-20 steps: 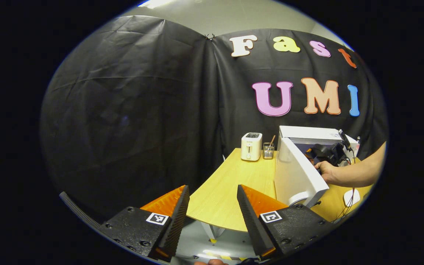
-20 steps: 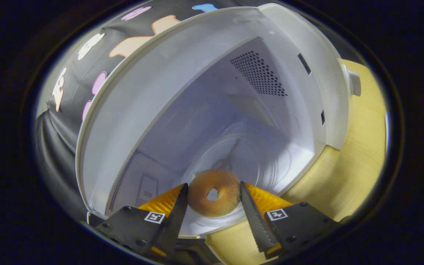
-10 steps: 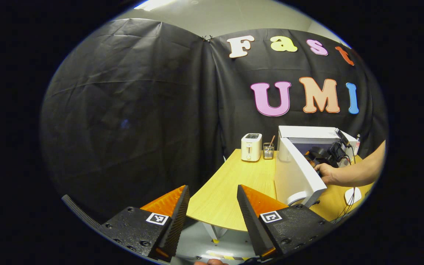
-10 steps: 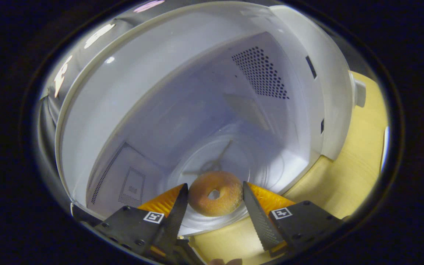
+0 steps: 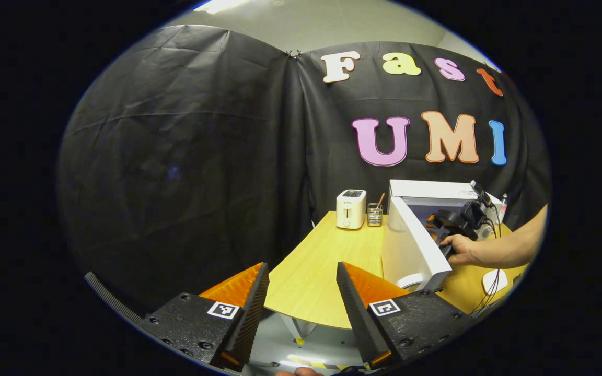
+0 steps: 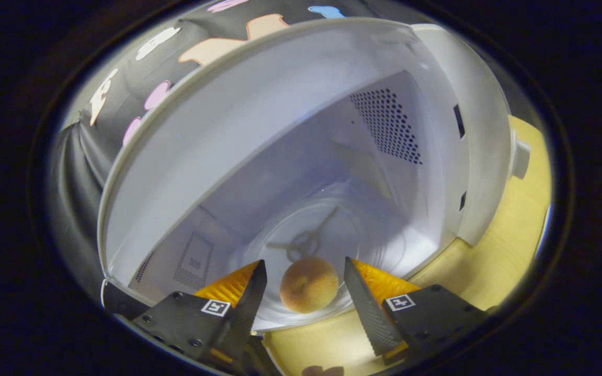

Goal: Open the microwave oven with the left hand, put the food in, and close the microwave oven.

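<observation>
At the bottom centre of the right gripper view, the bagel [image 6: 309, 284] lies on the glass turntable [image 6: 363, 245] inside the open microwave oven [image 6: 437, 104], between the right gripper [image 6: 305, 290], jaws apart and clear of it. The left gripper [image 5: 301, 292], low in the left gripper view, hangs with jaws apart off the table [image 5: 332, 256].

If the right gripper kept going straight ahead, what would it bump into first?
Probably the bagel, lying between the open right gripper's fingers on the microwave's glass turntable. Depth is hard to judge.
</observation>
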### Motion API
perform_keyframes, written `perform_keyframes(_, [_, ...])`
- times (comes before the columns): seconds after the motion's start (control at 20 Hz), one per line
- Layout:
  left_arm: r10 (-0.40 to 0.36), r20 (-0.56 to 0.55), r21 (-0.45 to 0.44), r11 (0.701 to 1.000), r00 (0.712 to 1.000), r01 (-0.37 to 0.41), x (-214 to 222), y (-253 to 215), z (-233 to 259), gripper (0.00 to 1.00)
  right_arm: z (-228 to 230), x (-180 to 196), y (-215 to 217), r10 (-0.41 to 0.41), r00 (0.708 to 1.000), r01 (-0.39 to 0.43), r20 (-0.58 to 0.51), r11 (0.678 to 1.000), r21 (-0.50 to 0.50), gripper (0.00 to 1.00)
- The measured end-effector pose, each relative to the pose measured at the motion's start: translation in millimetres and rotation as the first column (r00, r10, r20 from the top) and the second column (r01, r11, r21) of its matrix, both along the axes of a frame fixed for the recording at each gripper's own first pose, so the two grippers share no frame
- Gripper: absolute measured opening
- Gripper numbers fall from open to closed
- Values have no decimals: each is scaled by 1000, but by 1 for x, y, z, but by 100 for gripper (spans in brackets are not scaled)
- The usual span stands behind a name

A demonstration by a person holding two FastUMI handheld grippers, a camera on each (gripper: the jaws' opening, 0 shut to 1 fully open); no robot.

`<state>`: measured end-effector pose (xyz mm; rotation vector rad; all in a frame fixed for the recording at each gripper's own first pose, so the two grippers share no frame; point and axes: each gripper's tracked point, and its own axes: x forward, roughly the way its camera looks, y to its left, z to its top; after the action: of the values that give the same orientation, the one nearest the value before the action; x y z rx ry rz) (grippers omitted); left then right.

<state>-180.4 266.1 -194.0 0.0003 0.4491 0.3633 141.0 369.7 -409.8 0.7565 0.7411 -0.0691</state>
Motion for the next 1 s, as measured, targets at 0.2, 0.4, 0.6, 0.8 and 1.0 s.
perform_keyframes(0.2, [-15,0,-15,1000,1000,15,5,-7,-1,76,22,-13,-10,117,989,-108,95,990,-88,82])
perform_keyframes(0.4, [-54,3,-8,998,999,54,12,-13,-5,76,62,-22,-34,212,954,-182,210,971,-154,82])
perform_keyframes(0.6, [-101,-3,-17,995,995,101,28,-18,-18,78,112,-46,-67,329,889,-240,319,927,-287,82])
perform_keyframes(0.8, [-151,-33,-43,988,988,149,39,-27,-41,82,174,-77,-105,396,811,-238,430,895,-376,82])
perform_keyframes(1.0, [-180,-35,-82,981,983,177,57,-37,-61,84,216,-94,-161,374,790,-167,486,894,-416,82])
